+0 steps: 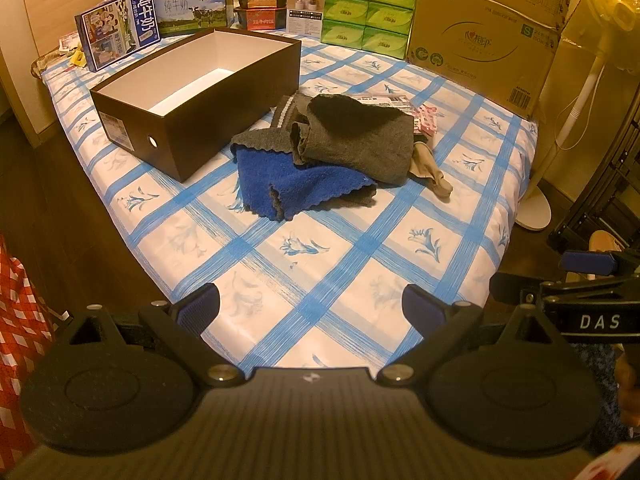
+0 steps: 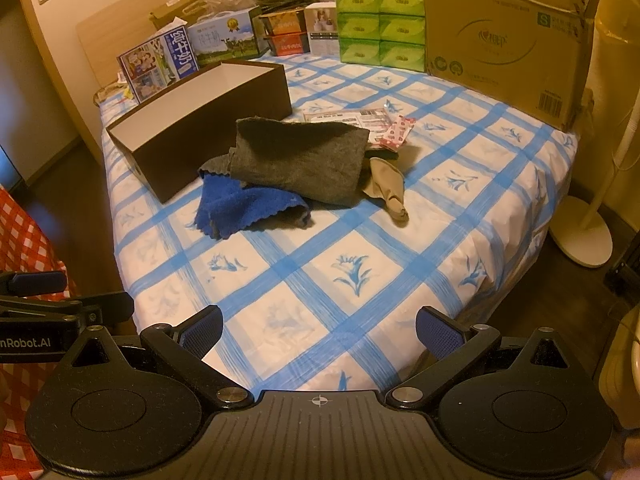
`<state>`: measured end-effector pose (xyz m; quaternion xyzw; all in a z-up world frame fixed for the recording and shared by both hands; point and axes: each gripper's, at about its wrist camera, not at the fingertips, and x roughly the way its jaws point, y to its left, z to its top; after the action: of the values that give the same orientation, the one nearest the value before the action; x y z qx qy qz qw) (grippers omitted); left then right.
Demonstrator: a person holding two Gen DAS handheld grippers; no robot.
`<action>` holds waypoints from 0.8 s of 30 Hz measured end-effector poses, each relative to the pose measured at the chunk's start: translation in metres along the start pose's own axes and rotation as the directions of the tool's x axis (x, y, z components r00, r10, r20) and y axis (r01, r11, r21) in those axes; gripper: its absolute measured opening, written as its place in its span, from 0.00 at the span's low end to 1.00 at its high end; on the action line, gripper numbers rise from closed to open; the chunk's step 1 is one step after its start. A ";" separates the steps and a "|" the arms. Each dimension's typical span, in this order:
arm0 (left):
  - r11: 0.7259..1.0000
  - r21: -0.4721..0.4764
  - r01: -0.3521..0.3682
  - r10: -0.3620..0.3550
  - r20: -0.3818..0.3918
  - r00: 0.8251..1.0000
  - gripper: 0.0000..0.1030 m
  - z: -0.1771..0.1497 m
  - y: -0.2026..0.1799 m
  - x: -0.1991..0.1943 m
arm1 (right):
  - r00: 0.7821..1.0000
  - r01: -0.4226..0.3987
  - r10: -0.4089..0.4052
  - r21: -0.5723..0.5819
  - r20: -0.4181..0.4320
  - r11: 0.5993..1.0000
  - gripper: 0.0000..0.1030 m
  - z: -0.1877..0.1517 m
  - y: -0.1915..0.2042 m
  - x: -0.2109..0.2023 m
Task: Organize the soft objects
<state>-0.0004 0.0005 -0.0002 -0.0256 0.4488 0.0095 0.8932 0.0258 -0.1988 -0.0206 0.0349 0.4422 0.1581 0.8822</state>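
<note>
Both grippers hover above the near end of a mattress [image 1: 344, 280] printed with a blue check and flower pattern. The left gripper [image 1: 312, 312] has its blue-padded fingers [image 1: 202, 306] spread wide, with nothing between them. The right gripper [image 2: 320, 330] is in the same condition: fingers [image 2: 438, 332] spread apart, holding nothing. Each gripper appears at the edge of the other's view, so the two are side by side.

The soft objects lie in one pile near the middle of the mattress, well apart from both grippers:
- a blue towel [image 1: 296, 188] at the front of the pile, its scalloped edge facing the grippers
- a grey cloth [image 1: 360, 140], folded and crumpled, resting partly on the blue towel
- a beige sock [image 1: 434, 174] at the right side of the pile, touching the grey cloth

A dark brown box [image 1: 200, 108] with a white interior stands open just left of the pile; no contents are visible inside. Printed packets [image 2: 376, 124] lie flat behind the pile. Along the far edge stand milk cartons [image 1: 120, 32], green tissue packs [image 1: 368, 12] and a large cardboard carton [image 1: 488, 32]
</note>
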 end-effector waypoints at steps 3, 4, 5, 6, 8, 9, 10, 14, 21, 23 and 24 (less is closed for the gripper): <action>1.000 0.001 0.000 0.000 0.001 1.000 0.94 0.003 -0.003 0.001 | 1.000 0.000 0.000 0.000 0.001 1.000 0.99 0.000 0.000 0.000; 1.000 0.000 0.000 0.000 0.001 1.000 0.94 0.003 -0.003 0.001 | 1.000 0.000 0.000 0.000 0.001 1.000 0.99 0.000 0.000 0.000; 1.000 0.001 0.000 0.000 0.001 1.000 0.94 0.003 -0.003 0.001 | 1.000 0.000 0.000 0.000 0.001 1.000 0.99 0.001 0.000 0.000; 1.000 0.001 0.000 0.000 0.001 1.000 0.94 0.003 -0.003 0.001 | 1.000 0.000 0.000 0.000 0.001 1.000 0.99 0.001 0.000 0.000; 1.000 0.001 0.000 0.000 0.001 1.000 0.94 0.003 -0.003 0.001 | 1.000 0.000 0.000 0.000 0.001 1.000 0.99 0.001 0.000 0.000; 1.000 0.000 0.000 0.000 0.001 1.000 0.94 0.003 -0.003 0.001 | 1.000 0.000 0.000 0.000 0.001 1.000 0.99 0.001 0.001 0.000; 1.000 0.000 -0.001 0.001 0.001 1.000 0.94 0.004 -0.003 0.001 | 1.000 0.000 0.000 0.000 0.001 1.000 0.99 0.001 0.001 0.000; 1.000 0.001 -0.001 0.000 0.001 1.000 0.94 0.003 -0.003 0.001 | 1.000 0.000 0.000 -0.001 0.001 1.000 0.99 0.001 0.001 0.000; 1.000 0.000 0.000 0.000 0.001 1.000 0.94 0.006 -0.004 0.001 | 1.000 -0.001 0.001 -0.001 0.000 1.000 0.99 0.004 0.005 0.001; 1.000 0.000 0.000 0.000 0.001 1.000 0.94 0.006 -0.004 0.001 | 1.000 0.000 0.000 0.000 0.001 1.000 0.99 0.003 0.003 0.001; 1.000 0.000 -0.002 0.002 0.001 1.000 0.94 0.006 -0.004 0.001 | 1.000 -0.001 0.001 0.000 0.001 1.000 0.99 0.002 0.002 0.001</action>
<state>0.0049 -0.0029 0.0027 -0.0252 0.4483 0.0102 0.8934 0.0278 -0.1963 -0.0197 0.0351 0.4416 0.1584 0.8824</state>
